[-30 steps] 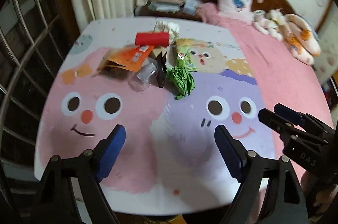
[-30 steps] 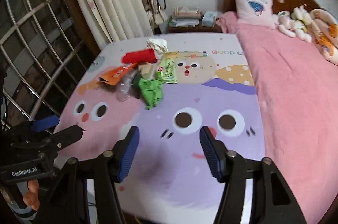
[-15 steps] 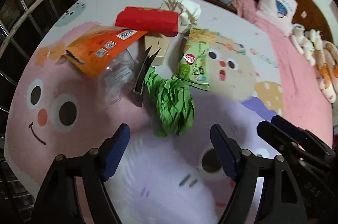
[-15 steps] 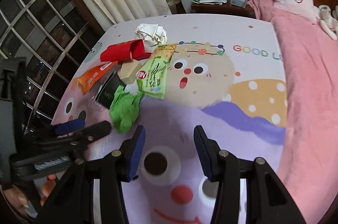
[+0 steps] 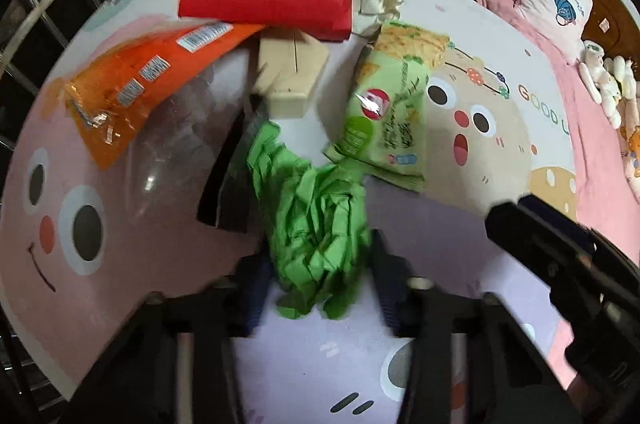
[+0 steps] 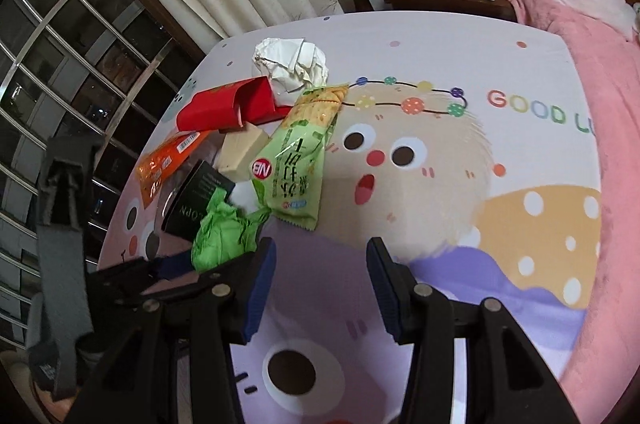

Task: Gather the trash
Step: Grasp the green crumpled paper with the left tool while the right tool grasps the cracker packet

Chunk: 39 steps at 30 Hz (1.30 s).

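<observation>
Green crumpled paper (image 5: 316,220), a loose wad of creased tissue, lies on the cartoon-printed bedsheet (image 5: 460,248) at the near end of the trash pile, toward the window-side edge of the bed. Our left gripper (image 5: 316,288) straddles its near end and its jaws have just been closing, with the wad between them; the picture is too blurred for us to tell whether the pads already press on it.

To do this well, we would finish the squeeze low on the thick middle of the wad, not on the trailing flaps, and lift straight up. The wad's far end touches the pale green snack packet (image 5: 388,115) and lies just beside the black carton (image 5: 226,183), so a sideways drag could carry them along. We judge the paper soft and springy; it wants a firm pinch.

Our right gripper (image 6: 320,284) hangs just beside the left with its jaws apart and nothing between them. It should stay clear until the wad is up.
</observation>
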Tool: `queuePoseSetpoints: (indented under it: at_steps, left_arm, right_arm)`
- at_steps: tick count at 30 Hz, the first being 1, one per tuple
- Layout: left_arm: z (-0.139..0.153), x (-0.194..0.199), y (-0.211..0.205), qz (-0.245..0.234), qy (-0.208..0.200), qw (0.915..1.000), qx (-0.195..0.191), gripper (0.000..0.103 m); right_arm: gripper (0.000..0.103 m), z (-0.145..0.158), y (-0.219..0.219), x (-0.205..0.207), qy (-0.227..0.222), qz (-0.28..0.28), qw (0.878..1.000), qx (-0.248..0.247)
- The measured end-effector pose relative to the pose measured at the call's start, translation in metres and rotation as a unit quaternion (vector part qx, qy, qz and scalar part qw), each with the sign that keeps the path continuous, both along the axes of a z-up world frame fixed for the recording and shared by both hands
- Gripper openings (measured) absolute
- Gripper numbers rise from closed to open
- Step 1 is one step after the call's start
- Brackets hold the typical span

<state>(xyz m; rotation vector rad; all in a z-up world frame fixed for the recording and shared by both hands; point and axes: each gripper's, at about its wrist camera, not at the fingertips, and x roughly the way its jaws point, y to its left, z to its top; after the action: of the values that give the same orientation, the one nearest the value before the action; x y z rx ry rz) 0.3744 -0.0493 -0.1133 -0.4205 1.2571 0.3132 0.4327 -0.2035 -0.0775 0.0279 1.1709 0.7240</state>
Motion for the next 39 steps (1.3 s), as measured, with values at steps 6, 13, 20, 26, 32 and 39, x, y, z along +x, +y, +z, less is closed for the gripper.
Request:
queuePoseSetpoints:
  at_steps: [6, 13, 20, 26, 32, 39]
  left_arm:
    - [0.006, -0.010, -0.003, -0.015, -0.014, 0.9998, 0.005, 0.026]
    - [0.021, -0.033, 0.004, -0.003, -0.028, 0.9996, -0.002, 0.025]
    - [0.034, -0.044, 0.010, 0.012, -0.044, 0.9988, -0.015, 0.026]
    - [0.041, -0.050, 0.015, 0.010, -0.056, 0.9981, -0.022, 0.026]
    - [0.051, -0.067, 0.009, -0.008, -0.059, 0.9982, -0.008, 0.025]
    - [0.063, -0.102, 0.009, -0.028, -0.063, 0.9977, -0.001, 0.026]
  right_arm:
    - [0.048, -0.004, 0.021, 0.020, 0.020, 0.003, 1.000, 0.012]
    - [0.047, -0.017, 0.055, 0.045, 0.034, 0.006, 0.999, 0.009]
    - [0.047, -0.031, 0.081, 0.049, 0.007, 0.018, 0.999, -0.027]
    - [0.025, -0.033, 0.086, 0.031, -0.024, 0.041, 0.998, -0.046]
    - [0.014, -0.027, 0.072, 0.008, -0.026, 0.047, 0.998, -0.039]
    - [0.012, -0.005, 0.045, -0.030, -0.018, 0.032, 0.999, -0.018]
